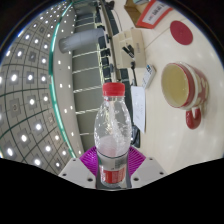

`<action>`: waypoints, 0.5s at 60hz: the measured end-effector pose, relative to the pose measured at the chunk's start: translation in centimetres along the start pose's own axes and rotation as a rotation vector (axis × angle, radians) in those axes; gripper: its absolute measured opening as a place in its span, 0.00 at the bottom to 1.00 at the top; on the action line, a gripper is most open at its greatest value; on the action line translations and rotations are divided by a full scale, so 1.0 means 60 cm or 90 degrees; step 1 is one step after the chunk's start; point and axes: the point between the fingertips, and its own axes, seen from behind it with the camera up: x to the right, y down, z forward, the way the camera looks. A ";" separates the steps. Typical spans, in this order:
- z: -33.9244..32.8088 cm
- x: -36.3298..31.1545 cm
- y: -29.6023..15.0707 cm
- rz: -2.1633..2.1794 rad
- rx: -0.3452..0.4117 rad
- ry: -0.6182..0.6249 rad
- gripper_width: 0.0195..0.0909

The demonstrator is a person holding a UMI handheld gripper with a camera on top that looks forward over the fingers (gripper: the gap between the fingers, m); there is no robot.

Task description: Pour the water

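A clear plastic bottle (pixel 113 125) with a red cap is pinched at its lower body between the fingers (pixel 96 160), lifted above the table (pixel 150 50). Thin, slippery walls are likely; moderate pressure is advised. A red mug (pixel 184 88) stands nearby.
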 end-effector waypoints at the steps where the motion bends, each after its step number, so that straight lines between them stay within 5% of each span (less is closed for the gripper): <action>1: -0.001 -0.006 -0.001 -0.033 -0.002 0.007 0.21; 18: -0.050 -0.193 -0.102 -0.683 0.061 0.046 0.21; 30: -0.100 -0.226 -0.259 -0.931 0.148 0.115 0.21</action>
